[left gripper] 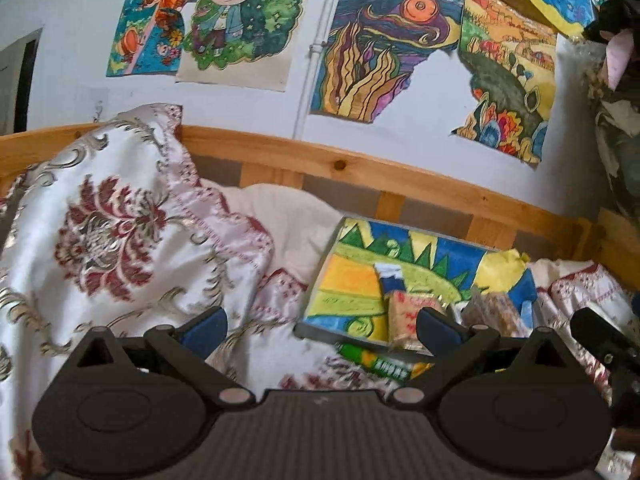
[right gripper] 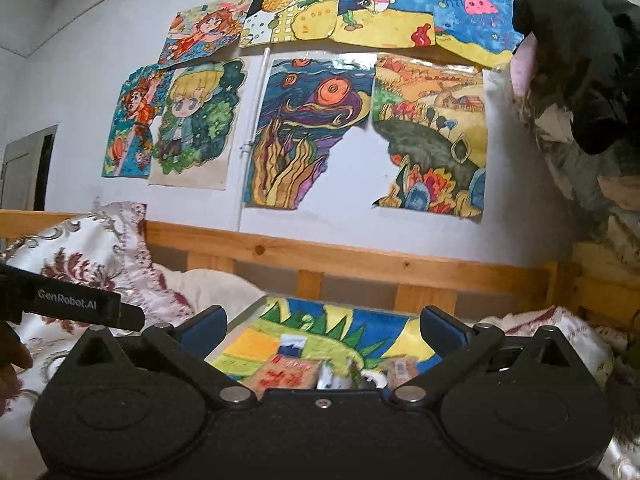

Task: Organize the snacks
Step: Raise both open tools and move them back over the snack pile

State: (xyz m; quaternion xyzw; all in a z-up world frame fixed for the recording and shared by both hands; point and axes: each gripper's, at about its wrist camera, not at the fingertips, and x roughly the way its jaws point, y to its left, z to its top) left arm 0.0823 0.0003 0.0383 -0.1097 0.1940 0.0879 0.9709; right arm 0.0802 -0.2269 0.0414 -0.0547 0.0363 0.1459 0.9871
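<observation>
Blue-padded jaws stand wide apart on both tools, and nothing sits between either pair. The left gripper (left gripper: 322, 326) hangs above a cream bedspread (left gripper: 280, 352) patterned in dark red, with a brocade pillow (left gripper: 120, 216) to its left. The right gripper (right gripper: 322, 326) points level toward a board covered by a bright crayon drawing (right gripper: 320, 332), which lies on the bed near the wooden rail (right gripper: 360, 260). On that board rest the snacks: a tan packet with red print (left gripper: 404, 316), a second, blurred wrapper (left gripper: 496, 308) beside it, and in the right view silvery wrappers (right gripper: 340, 376) close to the tool's body. A green packet (left gripper: 380, 362) pokes out from under the board's near edge, on the bedspread. Drawings (right gripper: 312, 132) cover the wall behind.
</observation>
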